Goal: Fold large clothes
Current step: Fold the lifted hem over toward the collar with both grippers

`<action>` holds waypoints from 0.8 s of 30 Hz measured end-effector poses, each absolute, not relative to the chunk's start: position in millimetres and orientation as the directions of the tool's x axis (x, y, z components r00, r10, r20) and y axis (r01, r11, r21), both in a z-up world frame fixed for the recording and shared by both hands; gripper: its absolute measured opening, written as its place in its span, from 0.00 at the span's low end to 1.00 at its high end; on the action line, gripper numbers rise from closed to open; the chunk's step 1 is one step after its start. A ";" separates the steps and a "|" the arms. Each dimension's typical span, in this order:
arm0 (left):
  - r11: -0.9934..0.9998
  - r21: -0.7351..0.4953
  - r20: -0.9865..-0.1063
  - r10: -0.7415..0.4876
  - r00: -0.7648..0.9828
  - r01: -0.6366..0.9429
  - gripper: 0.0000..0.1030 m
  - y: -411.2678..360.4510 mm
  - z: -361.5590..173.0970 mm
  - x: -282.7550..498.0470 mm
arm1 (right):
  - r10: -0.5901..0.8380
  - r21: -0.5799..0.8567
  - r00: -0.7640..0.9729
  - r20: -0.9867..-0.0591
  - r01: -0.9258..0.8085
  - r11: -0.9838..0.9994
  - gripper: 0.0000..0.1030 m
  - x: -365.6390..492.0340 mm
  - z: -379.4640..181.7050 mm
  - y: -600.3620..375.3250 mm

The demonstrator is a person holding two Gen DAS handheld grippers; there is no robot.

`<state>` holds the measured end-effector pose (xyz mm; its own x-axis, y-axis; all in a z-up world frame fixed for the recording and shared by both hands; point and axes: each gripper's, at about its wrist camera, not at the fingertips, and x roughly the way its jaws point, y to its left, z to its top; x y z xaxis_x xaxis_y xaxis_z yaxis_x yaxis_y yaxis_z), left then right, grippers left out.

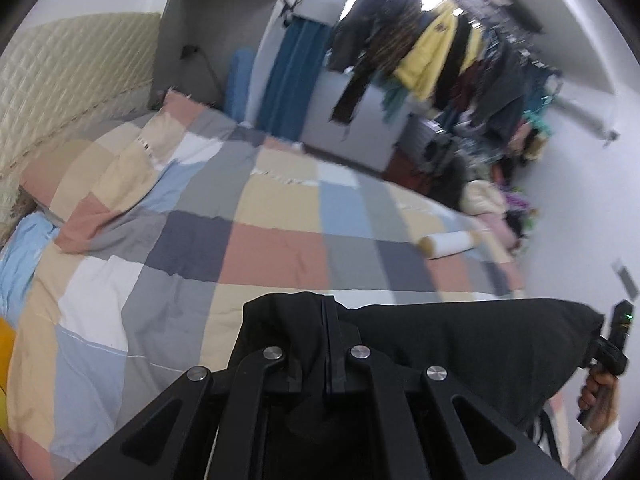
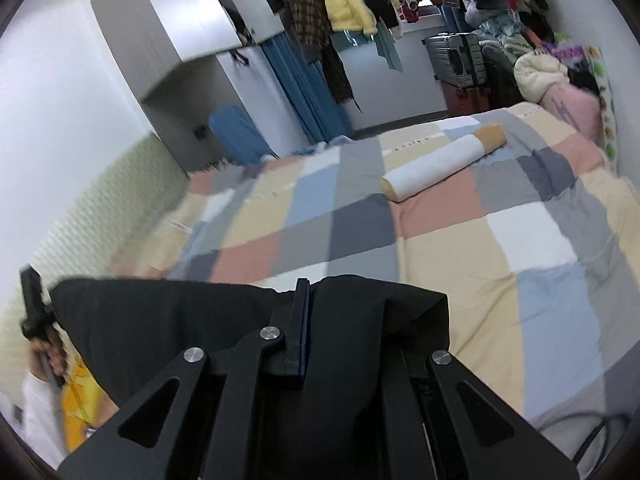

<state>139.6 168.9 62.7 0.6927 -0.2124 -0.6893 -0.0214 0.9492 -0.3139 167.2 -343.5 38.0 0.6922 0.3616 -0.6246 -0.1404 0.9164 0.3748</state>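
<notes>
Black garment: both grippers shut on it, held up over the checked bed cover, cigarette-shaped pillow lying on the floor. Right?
Not quite. The cigarette-shaped pillow lies on the checked bed cover, not on the floor; the right wrist view shows it plainly. The rest holds: left gripper and right gripper are both shut on the black garment.

My left gripper [image 1: 329,312] has its jaws pressed together, fingers meeting at the tips, clamped on black cloth [image 1: 460,344]. My right gripper [image 2: 303,292] is the same: jaws closed flat on the cloth's other end. Both point forward at about the same height, well apart, with the cloth stretched between them. My right hand [image 1: 598,394] shows at the edge of the left wrist view, fist wrapped around the handle. My left hand [image 2: 48,356] shows in the right wrist view, gripping its handle, white sleeve below it.
</notes>
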 end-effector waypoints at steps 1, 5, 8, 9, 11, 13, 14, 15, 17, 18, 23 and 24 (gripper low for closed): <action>0.957 -0.289 -0.703 -0.190 0.686 -0.031 0.04 164.7 55.0 151.9 | 0.337 0.338 0.690 -0.641 -0.140 0.931 0.08 175.5 33.5 -339.1; 0.981 -0.187 -0.741 -0.102 0.664 -0.057 0.04 149.2 26.0 195.2 | 0.235 0.168 0.694 -0.681 -0.165 0.972 0.08 203.4 13.7 -320.3; 0.989 -0.132 -0.762 -0.054 0.645 -0.073 0.04 137.7 1.1 224.3 | 0.163 0.080 0.687 -0.708 -0.151 0.985 0.08 226.3 -11.1 -311.3; 0.991 -0.107 -0.767 -0.035 0.640 -0.075 0.04 133.5 -8.3 233.4 | 0.141 0.051 0.691 -0.709 -0.149 0.987 0.07 231.4 -18.6 -308.5; 0.995 -0.069 -0.776 -0.008 0.631 -0.072 0.04 128.3 -25.9 247.7 | 0.097 -0.017 0.701 -0.707 -0.154 0.988 0.07 242.4 -34.8 -300.8; 0.996 -0.051 -0.789 0.005 0.615 -0.073 0.05 125.4 -45.3 261.4 | 0.067 -0.058 0.699 -0.712 -0.153 0.986 0.07 252.4 -51.3 -294.7; 0.996 -0.052 -0.795 0.005 0.607 -0.076 0.05 124.8 -53.1 267.1 | 0.060 -0.062 0.694 -0.717 -0.150 0.987 0.07 258.7 -59.4 -292.7; 0.995 -0.060 -0.802 0.001 0.597 -0.081 0.05 125.1 -63.1 272.3 | 0.056 -0.064 0.690 -0.722 -0.148 0.987 0.07 262.1 -64.6 -290.7; 0.994 -0.067 -0.816 -0.007 0.577 -0.082 0.05 124.4 -78.8 279.1 | 0.048 -0.067 0.678 -0.734 -0.143 0.988 0.07 271.9 -80.6 -286.9; 0.993 -0.080 -0.826 -0.018 0.563 -0.085 0.05 125.1 -88.8 283.0 | 0.049 -0.061 0.670 -0.741 -0.140 0.988 0.07 276.8 -89.8 -285.3; 0.991 -0.101 -0.847 -0.038 0.530 -0.091 0.05 123.9 -115.9 290.2 | 0.061 -0.032 0.634 -0.771 -0.134 0.991 0.07 289.2 -121.0 -277.1; 0.991 -0.100 -0.849 -0.037 0.528 -0.090 0.05 122.6 -117.9 290.1 | 0.064 -0.027 0.630 -0.774 -0.134 0.991 0.07 289.6 -123.7 -276.0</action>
<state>290.1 122.6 -117.9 0.5278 -0.0372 -0.8486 -0.0905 0.9909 -0.0997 289.6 -276.0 -123.7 0.6302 0.0635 -0.7738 -0.1335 0.9907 -0.0274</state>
